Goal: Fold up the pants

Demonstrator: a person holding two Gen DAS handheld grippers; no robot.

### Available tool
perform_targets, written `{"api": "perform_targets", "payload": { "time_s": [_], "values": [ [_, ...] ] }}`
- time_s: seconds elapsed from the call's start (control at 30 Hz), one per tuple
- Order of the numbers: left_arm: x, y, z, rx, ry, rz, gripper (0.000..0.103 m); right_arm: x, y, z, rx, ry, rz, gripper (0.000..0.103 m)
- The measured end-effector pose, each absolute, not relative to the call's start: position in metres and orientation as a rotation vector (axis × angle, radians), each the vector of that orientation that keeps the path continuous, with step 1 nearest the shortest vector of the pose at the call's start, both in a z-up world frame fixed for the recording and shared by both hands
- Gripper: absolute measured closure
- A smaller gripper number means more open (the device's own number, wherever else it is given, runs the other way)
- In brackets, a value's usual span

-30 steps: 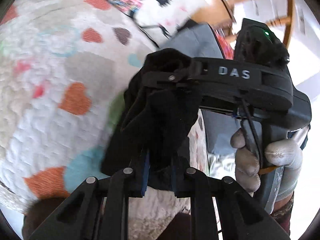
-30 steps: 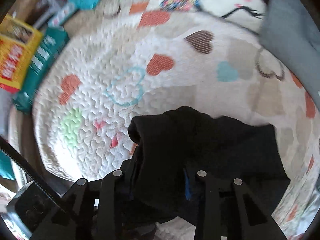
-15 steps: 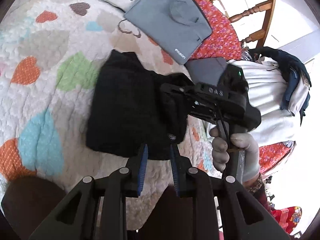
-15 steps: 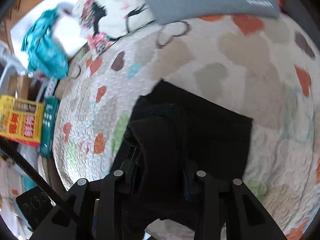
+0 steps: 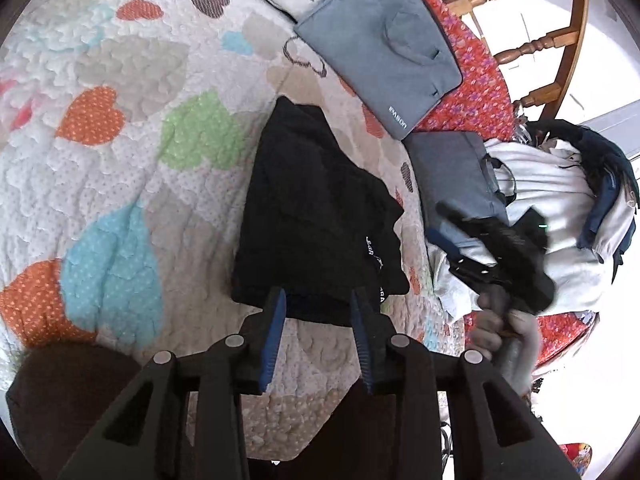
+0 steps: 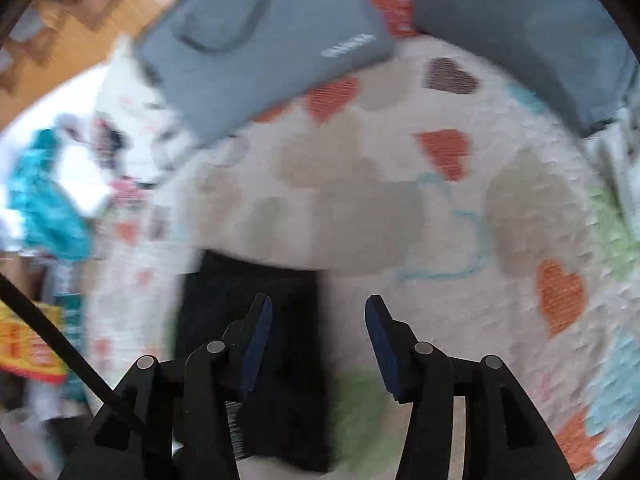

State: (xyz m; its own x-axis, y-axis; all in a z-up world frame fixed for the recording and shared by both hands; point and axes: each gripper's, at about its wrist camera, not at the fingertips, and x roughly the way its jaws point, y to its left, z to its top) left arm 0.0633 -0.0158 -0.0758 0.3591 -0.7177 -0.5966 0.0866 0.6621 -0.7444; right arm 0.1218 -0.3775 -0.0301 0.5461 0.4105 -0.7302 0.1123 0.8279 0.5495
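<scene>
Lying folded on the heart-patterned quilt, the black pants sit just ahead of the left gripper, whose blue-padded jaws stand apart at the near hem, gripping nothing. To its right the right gripper, seen blurred in the left view, also stands apart, the pants under its left finger. Beyond lie a grey laptop bag and a second grey bag; farther off, a wooden chair.

Folded black pants on heart-patterned quilt
</scene>
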Motion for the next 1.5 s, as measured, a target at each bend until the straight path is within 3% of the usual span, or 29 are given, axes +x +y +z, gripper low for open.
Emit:
{"api": "perform_targets", "payload": {
  "time_s": [0.07,0.17,0.27,0.3,0.33,0.4,0.47,0.5,0.53,0.6,0.73,0.97,1.07,1.2,1.37,1.43,1.5],
  "values": [
    [0.067,-0.028,-0.072,-0.647,1.092,-0.580,0.071,0.118,-0.357,-0.029,0.634,0.994,0.330,0.049],
    [0.079,-0.042,-0.072,-0.611,1.087,-0.583,0.060,0.118,-0.331,-0.055,0.717,1.057,0.457,0.049],
    [0.093,-0.050,-0.092,-0.616,1.156,-0.601,0.060,0.118,-0.336,-0.092,0.761,1.096,0.370,0.052],
    [0.094,-0.051,-0.097,-0.600,1.167,-0.596,0.060,0.116,-0.345,-0.106,0.807,1.099,0.343,0.059],
    [0.093,-0.052,-0.100,-0.584,1.165,-0.595,0.061,0.113,-0.353,-0.117,0.854,1.088,0.333,0.078],
    [0.089,-0.054,-0.102,-0.562,1.149,-0.616,0.061,0.105,-0.364,-0.128,0.904,1.076,0.324,0.094],
    [0.086,-0.056,-0.103,-0.547,1.143,-0.619,0.061,0.103,-0.363,-0.122,0.872,1.076,0.313,0.094],
    [0.086,-0.057,-0.104,-0.539,1.140,-0.618,0.061,0.103,-0.360,-0.111,0.813,1.077,0.286,0.092],
    [0.085,-0.058,-0.104,-0.532,1.136,-0.619,0.061,0.105,-0.356,-0.098,0.750,1.067,0.262,0.081],
    [0.082,-0.058,-0.105,-0.528,1.134,-0.622,0.061,0.108,-0.344,-0.069,0.656,1.014,0.266,0.069],
    [0.080,-0.066,-0.118,-0.526,1.193,-0.628,0.061,0.135,-0.307,-0.043,0.625,1.010,0.413,0.062],
    [0.077,-0.075,-0.117,-0.475,1.179,-0.636,0.061,0.213,-0.250,-0.103,0.675,1.222,0.479,0.061],
    [0.072,-0.074,-0.107,-0.428,1.165,-0.644,0.061,0.245,-0.251,-0.117,0.684,1.223,0.392,0.065],
    [0.062,-0.059,-0.092,-0.441,1.133,-0.660,0.060,0.252,-0.253,-0.095,0.597,1.172,0.362,0.064],
    [0.058,-0.034,-0.081,-0.510,1.096,-0.641,0.059,0.208,-0.297,-0.053,0.648,1.045,0.425,0.055],
    [0.059,-0.024,-0.080,-0.539,1.085,-0.630,0.059,0.178,-0.327,-0.048,0.667,1.013,0.394,0.038],
    [0.062,-0.015,-0.081,-0.575,1.085,-0.608,0.058,0.153,-0.353,-0.050,0.696,1.000,0.358,0.036]
  ]
}}
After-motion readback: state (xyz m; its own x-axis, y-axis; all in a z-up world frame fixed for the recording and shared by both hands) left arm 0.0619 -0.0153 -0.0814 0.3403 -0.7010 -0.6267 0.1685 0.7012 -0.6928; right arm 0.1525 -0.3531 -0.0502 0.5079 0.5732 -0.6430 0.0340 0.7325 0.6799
